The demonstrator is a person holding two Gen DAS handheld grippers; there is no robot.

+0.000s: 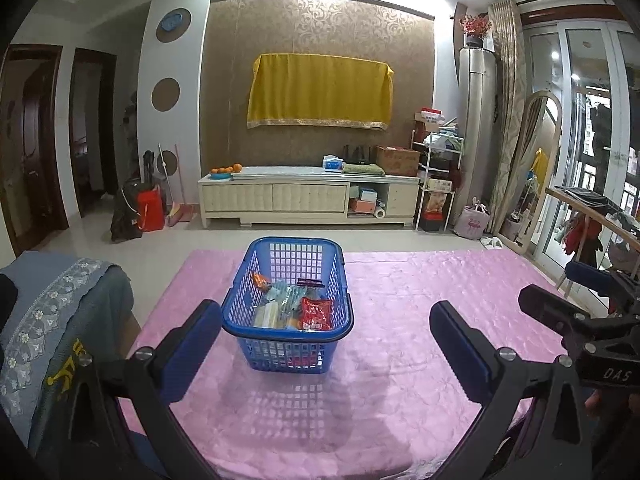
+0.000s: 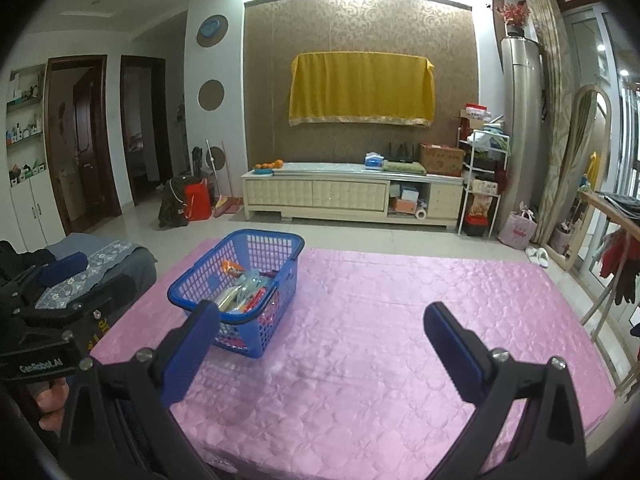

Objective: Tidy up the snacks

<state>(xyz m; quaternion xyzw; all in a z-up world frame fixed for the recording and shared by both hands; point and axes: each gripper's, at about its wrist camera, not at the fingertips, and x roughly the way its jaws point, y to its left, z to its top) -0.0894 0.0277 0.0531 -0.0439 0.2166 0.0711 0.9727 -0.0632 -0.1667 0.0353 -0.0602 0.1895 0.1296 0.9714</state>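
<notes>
- the surface (image 2: 380,340) under its pink quilted cover is the biggest thing i have ahead of me; the satin looks slick, so i'd judge anything pushed sideways on it will slide rather than grip.
- the blue basket (image 1: 288,300) stands on that cover, straight ahead at 12 o'clock from my left claw (image 1: 326,344) and off at about 10 o'clock from my right claw (image 2: 322,344). it reads as thin moulded plastic lattice: light, a bit springy, stiff along the rolled rim. i would take it by the rim or the folded handle bar, not by the mesh walls, which i expect to flex.
- both claws are spread wide and carry nothing; each hangs above the cover, short of the basket.
- the snacks lie heaped inside the basket. the red packet (image 1: 317,313) sits at the near right corner, propped against the wall. i take it as a crinkly foil pouch, light and slippery, its contents probably crushable, so i'd pinch a sealed edge gently.
- the clear wrapped pieces (image 1: 286,298) in the middle look soft and loose; they may shift when a neighbour is lifted.
- the orange packet (image 1: 262,281) at the far left is the smallest and partly buried; how it lies i cannot tell.
</notes>
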